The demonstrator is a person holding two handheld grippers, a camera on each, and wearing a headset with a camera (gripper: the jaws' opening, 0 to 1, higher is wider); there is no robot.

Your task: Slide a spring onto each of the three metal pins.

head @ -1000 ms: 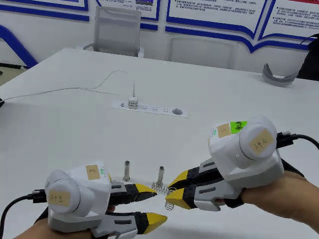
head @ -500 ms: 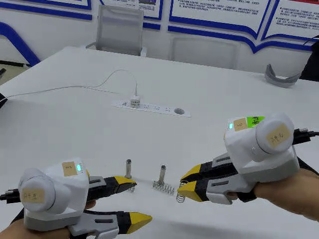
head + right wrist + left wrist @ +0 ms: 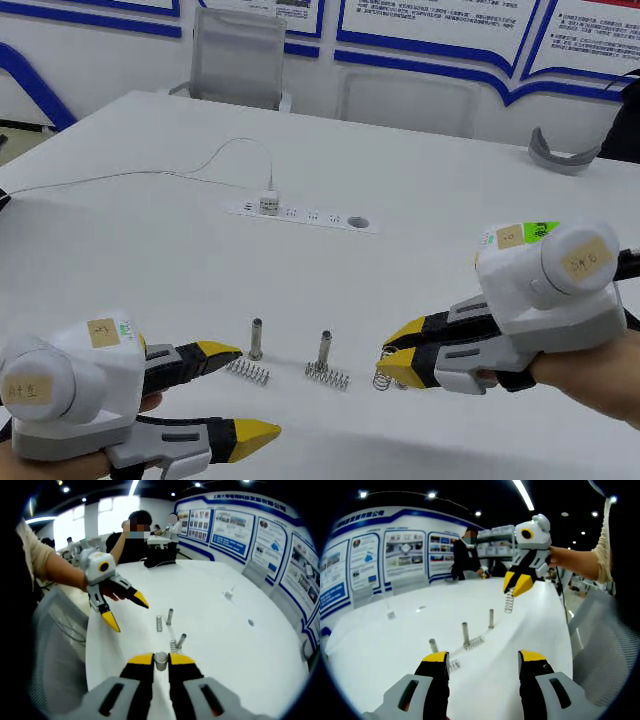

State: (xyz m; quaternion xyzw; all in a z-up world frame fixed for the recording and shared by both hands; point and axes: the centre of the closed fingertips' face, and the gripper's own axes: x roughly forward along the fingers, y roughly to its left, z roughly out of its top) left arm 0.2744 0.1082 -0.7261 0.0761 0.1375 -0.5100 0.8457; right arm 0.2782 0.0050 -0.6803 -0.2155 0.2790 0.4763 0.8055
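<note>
Your right gripper (image 3: 381,356) has its jaws pinched shut on one spring (image 3: 383,381), which dangles off the yellow tips just over the white table (image 3: 450,220), a bit right of the pins. The other two springs are lying flat: the second spring (image 3: 248,371) is at the foot of the left pin (image 3: 256,338) and the third spring (image 3: 328,375) is at the foot of the next pin (image 3: 324,350). Your left gripper (image 3: 238,392) is low at the left with its jaws wide apart, gripping nothing.
</note>
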